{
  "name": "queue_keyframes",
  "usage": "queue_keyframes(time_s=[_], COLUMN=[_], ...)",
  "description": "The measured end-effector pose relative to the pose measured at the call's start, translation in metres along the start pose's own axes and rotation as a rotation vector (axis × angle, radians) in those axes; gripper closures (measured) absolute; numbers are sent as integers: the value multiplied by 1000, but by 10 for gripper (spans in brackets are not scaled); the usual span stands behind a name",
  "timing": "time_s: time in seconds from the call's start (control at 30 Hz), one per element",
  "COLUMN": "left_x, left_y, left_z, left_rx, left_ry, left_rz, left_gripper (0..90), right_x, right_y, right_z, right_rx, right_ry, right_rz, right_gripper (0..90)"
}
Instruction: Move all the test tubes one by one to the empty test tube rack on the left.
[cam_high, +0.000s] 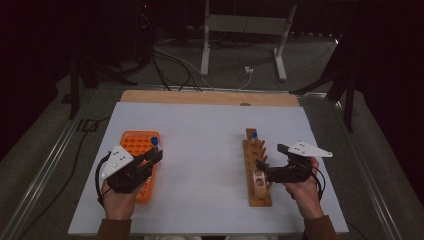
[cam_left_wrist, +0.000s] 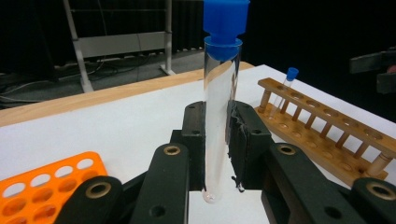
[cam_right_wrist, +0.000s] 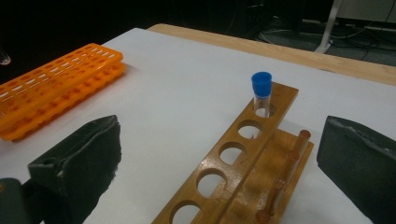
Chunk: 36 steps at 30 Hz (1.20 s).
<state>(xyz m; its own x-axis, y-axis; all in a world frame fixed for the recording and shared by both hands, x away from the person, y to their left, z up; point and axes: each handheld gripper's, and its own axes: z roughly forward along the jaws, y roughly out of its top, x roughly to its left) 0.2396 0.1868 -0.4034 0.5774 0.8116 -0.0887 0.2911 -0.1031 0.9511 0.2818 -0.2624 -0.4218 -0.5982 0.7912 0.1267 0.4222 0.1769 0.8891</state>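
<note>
high view: the left gripper (cam_high: 152, 156) sits over the orange rack (cam_high: 134, 144) on the left side of the white table (cam_high: 200, 150), and the blue cap of its tube (cam_high: 154, 141) stands just above the jaws. the wooden rack (cam_high: 257, 170) lies well to the right, its long axis running near to far, with a second capped tube (cam_high: 254, 135) in the far end hole. the right gripper (cam_high: 264, 170) rests at the near part of that rack, so the right hand is the nearer one to it, but the left one has the tube.

left gripper view: the jaws are clamped on the clear tube (cam_left_wrist: 219, 116) low on its body; it stands upright, blue cap up, rounded bottom poking out below the pads. the wooden rack (cam_left_wrist: 327, 130) lies to the right and further off, its empty holes in a row; the orange rack (cam_left_wrist: 46, 186) is at the near left. my guess is the tube has to travel right, staying upright, to meet a hole.

right gripper view: the jaws stand wide apart with nothing between them, astride the wooden rack (cam_right_wrist: 233, 158). the capped tube (cam_right_wrist: 261, 93) fills the far hole; the holes nearer are free.
</note>
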Motion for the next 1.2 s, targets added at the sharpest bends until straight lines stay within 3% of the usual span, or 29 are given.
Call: queue_keyframes(time_s=[0.37,1.2], left_x=[13,52], left_y=[-3,-32], left_z=[-16,-59], left_rx=[-12,-24], left_ry=[31,133], left_rz=[1,-61], left_gripper=[782,781], right_x=[-6,-14], right_y=[-3,-10], right_z=[-5,-10], right_rx=[-6,-9], right_ry=[-13,-22], right_rz=[12,23], right_gripper=[1,1])
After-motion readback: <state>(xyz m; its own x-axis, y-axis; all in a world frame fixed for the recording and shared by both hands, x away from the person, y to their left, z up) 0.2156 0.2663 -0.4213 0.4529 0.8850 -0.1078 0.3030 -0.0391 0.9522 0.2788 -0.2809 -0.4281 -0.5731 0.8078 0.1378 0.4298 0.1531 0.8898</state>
